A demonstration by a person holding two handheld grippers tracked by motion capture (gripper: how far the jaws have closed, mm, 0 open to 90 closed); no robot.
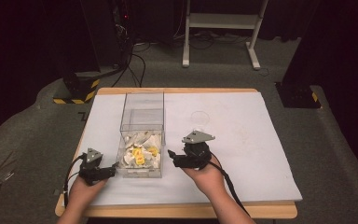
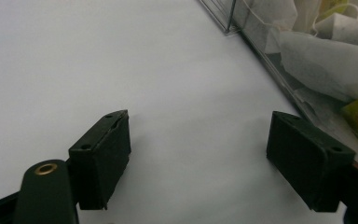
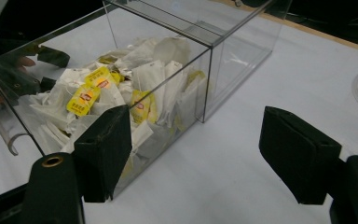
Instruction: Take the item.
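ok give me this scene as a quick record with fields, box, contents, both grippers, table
box: clear plastic box, upright on the table, open at the top
contents: white tea bags with yellow tags, piled in the near part of the box
left gripper: left gripper, jaws open, nothing between them, just left of the box
right gripper: right gripper, jaws open, nothing between them, just right of the box
table: white sheet over a wooden top
also there: clear round lid or ring lying on the sheet beyond the right gripper

No legible text or labels.
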